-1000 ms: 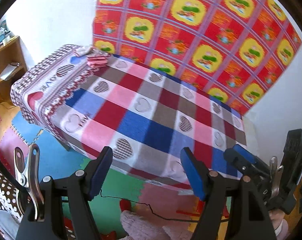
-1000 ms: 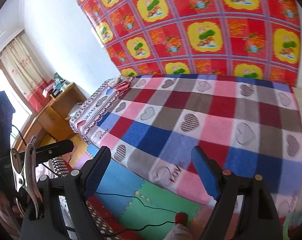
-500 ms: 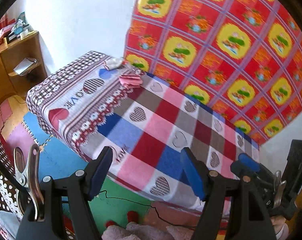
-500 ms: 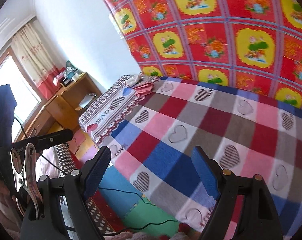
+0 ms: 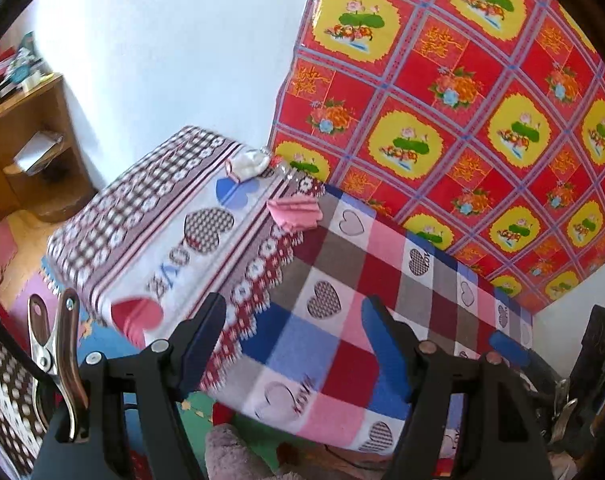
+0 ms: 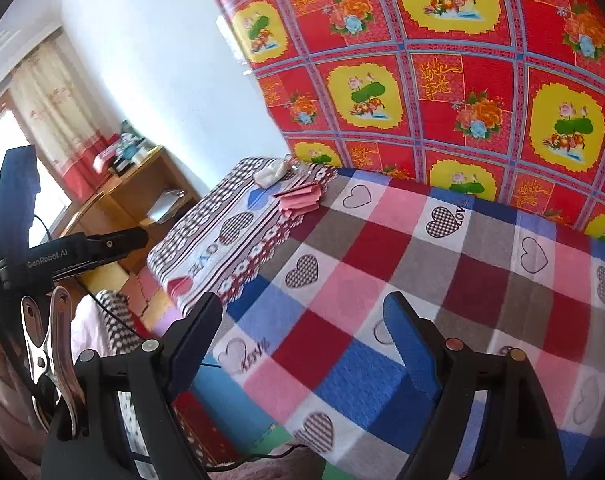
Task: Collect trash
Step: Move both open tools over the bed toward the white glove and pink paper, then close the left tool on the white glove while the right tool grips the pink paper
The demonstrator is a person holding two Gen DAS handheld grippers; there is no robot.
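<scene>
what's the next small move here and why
Probably carry the left gripper forward over the bed toward the pink paper and the white wad at the far corner by the wall. Both grippers are open and empty, the right gripper too, and they hang over the near edge of the checked cover, apart from that litter.

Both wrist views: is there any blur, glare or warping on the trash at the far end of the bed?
Left wrist view: the white wad and pink paper are motion-smeared, and straight edges bow from the fisheye. Right wrist view: sharper, but the window is blown out, and the trash is small.
</scene>
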